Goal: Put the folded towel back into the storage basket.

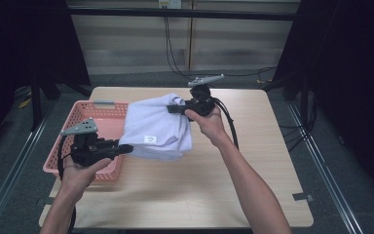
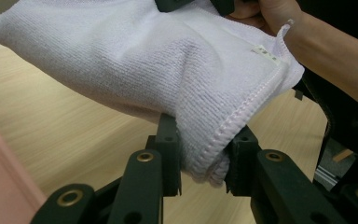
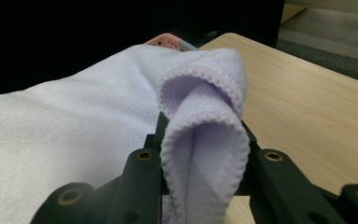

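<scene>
- The left gripper [image 2: 203,170] is clamped on a folded corner of the towel [image 2: 158,60]; in the left gripper view the stitched hem bunches between the two black jaws.
- The right gripper [image 3: 200,158] is likewise pinching the towel [image 3: 65,130], with a doubled hem standing up in a loop between its jaws.
- In the high view the left gripper [image 1: 126,148] has the near-left corner and the right gripper [image 1: 173,109] the far corner, so the towel [image 1: 156,124] hangs between them above the table [image 1: 253,170], beside the basket [image 1: 80,117].
- The towel looks to be clear of the tabletop along most of its length, sagging in the middle; whether its lower fold brushes the wood I cannot tell.
- Handling, as I judge it: light, soft terry with no stiffness, so it droops wherever it is unsupported. It is not fragile, and the nap should give the jaws good purchase.
- Best hold is at the hemmed corners or edge, where the layers are thick enough to pinch; a grip mid-cloth would only gather slack.
- Its long axis runs between the two grips, slanting from near-left to far-right across the table, with the label [image 1: 150,139] facing up near the front edge.
</scene>
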Demonstrator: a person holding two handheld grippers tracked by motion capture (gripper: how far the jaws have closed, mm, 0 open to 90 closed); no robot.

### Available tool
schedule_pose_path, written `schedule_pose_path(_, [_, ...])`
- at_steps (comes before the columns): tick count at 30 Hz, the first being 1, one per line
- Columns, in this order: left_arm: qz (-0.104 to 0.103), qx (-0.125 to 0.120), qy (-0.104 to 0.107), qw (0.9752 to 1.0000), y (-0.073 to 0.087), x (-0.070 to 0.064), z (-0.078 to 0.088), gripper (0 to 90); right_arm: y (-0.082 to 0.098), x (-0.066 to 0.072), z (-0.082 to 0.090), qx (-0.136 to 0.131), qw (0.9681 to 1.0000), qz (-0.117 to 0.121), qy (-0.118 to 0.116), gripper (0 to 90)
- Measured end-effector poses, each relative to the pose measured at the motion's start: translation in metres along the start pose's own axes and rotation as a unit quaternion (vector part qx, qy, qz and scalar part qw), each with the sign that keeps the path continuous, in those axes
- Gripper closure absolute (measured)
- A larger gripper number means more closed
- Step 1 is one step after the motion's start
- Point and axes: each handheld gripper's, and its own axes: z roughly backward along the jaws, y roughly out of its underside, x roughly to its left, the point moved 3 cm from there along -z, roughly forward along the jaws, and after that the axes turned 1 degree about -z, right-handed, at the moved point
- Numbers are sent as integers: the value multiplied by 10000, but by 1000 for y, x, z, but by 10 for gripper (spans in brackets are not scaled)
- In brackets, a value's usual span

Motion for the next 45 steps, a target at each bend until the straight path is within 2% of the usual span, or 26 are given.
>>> schedule_pose_path(4, [48, -84, -81, 9999, -1, 7, 13, 716, -10, 7, -10, 3, 10000, 34, -57, 712])
schedule_pose_path(6, [34, -143, -130, 9998, -2, 10, 19, 716, -15, 11, -14, -82, 10000, 4, -25, 712])
schedule_pose_path(9, [137, -288, -259, 9992, -2, 17, 30, 716, -20, 17, -23, -168, 9998, -38, -17, 714])
schedule_pose_path(14, [153, -201, -407, 9989, 4, 27, 44, 716, -28, 26, -40, -45, 10000, -21, -41, 714])
schedule_pose_path(16, [269, -226, -453, 9984, 8, 34, 52, 717, -30, 28, -49, 3, 10000, -39, -61, 714])
schedule_pose_path(17, [269, -226, -453, 9984, 8, 34, 52, 717, -30, 28, -49, 3, 10000, -39, -61, 714])
schedule_pose_path(20, [314, -219, -556, 9977, 11, 41, 60, 717, -35, 34, -64, 97, 9999, -6, -76, 714])
schedule_pose_path(21, [338, -254, -629, 9971, 14, 45, 66, 716, -39, 37, -72, 48, 9999, -24, -97, 714])
schedule_pose_path(24, [416, -254, -697, 9964, 15, 51, 72, 716, -43, 40, -79, 39, 10000, -13, -88, 715])
schedule_pose_path(25, [501, -273, -795, 9952, 17, 58, 82, 716, -47, 45, -92, 85, 9999, 3, -91, 715])
schedule_pose_path(28, [523, -258, -950, 9938, 21, 64, 91, 717, -51, 50, -104, 117, 9998, 2, -128, 715])
schedule_pose_path(29, [539, -246, -1057, 9926, 23, 66, 94, 717, -53, 53, -108, 129, 9998, 25, -128, 715])
schedule_pose_path(36, [800, -284, -1164, 9896, 38, 82, 113, 719, -58, 66, -134, 205, 9996, 20, -177, 716])
schedule_pose_path(40, [875, -280, -1239, 9880, 44, 90, 123, 719, -61, 72, -149, 256, 9994, 27, -245, 716])
schedule_pose_path(45, [1006, -233, -1380, 9850, 53, 102, 133, 720, -59, 79, -171, 355, 9992, 5, -166, 717])
